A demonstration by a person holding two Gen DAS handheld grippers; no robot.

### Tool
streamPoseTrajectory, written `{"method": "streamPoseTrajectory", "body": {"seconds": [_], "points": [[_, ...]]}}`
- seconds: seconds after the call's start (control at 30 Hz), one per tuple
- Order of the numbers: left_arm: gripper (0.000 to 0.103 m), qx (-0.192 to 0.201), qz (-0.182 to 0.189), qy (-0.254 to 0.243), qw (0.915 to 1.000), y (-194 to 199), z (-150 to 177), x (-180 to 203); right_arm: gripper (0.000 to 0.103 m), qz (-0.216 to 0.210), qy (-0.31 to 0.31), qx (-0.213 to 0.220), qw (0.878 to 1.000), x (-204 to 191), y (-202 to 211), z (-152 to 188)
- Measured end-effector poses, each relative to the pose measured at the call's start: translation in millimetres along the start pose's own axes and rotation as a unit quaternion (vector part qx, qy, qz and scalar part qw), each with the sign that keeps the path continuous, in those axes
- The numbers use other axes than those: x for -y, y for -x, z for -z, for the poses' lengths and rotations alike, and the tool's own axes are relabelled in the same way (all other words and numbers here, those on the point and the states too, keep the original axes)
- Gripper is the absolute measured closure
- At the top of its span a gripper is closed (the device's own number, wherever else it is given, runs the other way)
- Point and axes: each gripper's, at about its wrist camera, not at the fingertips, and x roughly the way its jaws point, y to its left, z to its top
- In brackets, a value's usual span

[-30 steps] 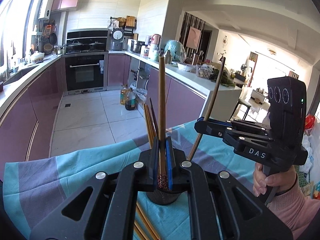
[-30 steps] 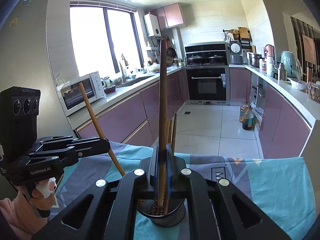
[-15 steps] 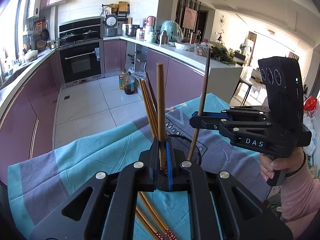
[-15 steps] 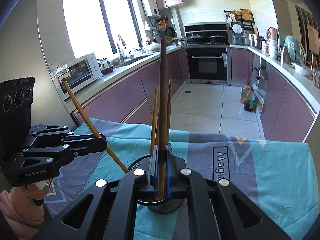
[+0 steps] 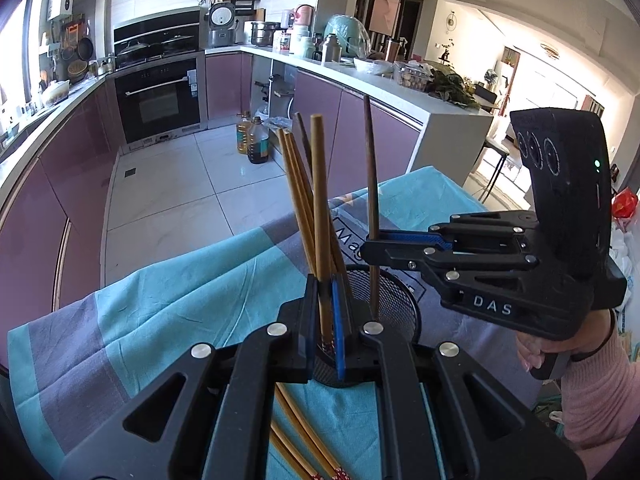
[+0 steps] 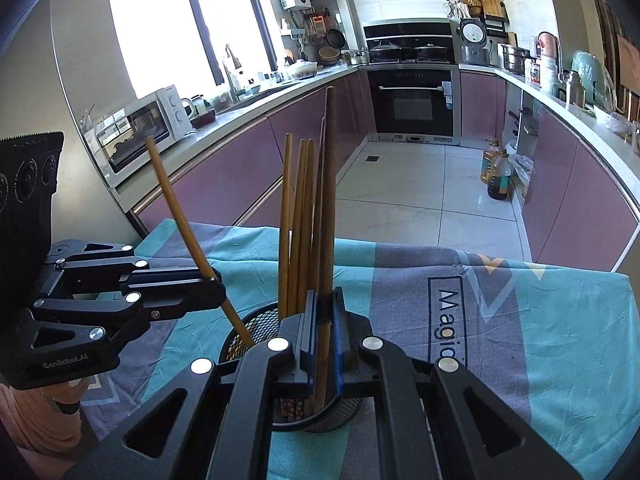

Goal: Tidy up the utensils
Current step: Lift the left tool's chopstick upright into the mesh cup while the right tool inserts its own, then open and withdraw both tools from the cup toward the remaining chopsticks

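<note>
Partly hidden behind each claw, the mesh holder (image 5: 394,292) stood on the cloth-covered table (image 5: 168,304), its base out of sight. At left, the left claw (image 5: 326,320) was clamped on a light chopstick (image 5: 320,200), near upright with its lower end in the holder. At right, the right claw (image 6: 324,332) gripped a dark chopstick (image 6: 329,200), upright, lower end likewise inside. Only the left view showed loose chopsticks (image 5: 304,440) lying on the cloth, cut off by the frame edge.
</note>
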Motion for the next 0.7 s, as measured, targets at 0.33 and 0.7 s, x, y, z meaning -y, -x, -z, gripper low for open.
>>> {"method": "streamPoseTrajectory", "body": {"seconds": [0.33,0.7], "points": [[0.095,-0.006,-0.01,0.027,0.9996,-25.4,-6.1,-15.2,0.092,-0.008,-0.025,0.004,1.0,7.2,-7.1,1.7],[0.087,0.058,-0.027,0.057,0.9964,6.4,20.7,-28.1,0.078,-0.029,-0.026,0.047,0.998,0.7,24.0,11.9]]}}
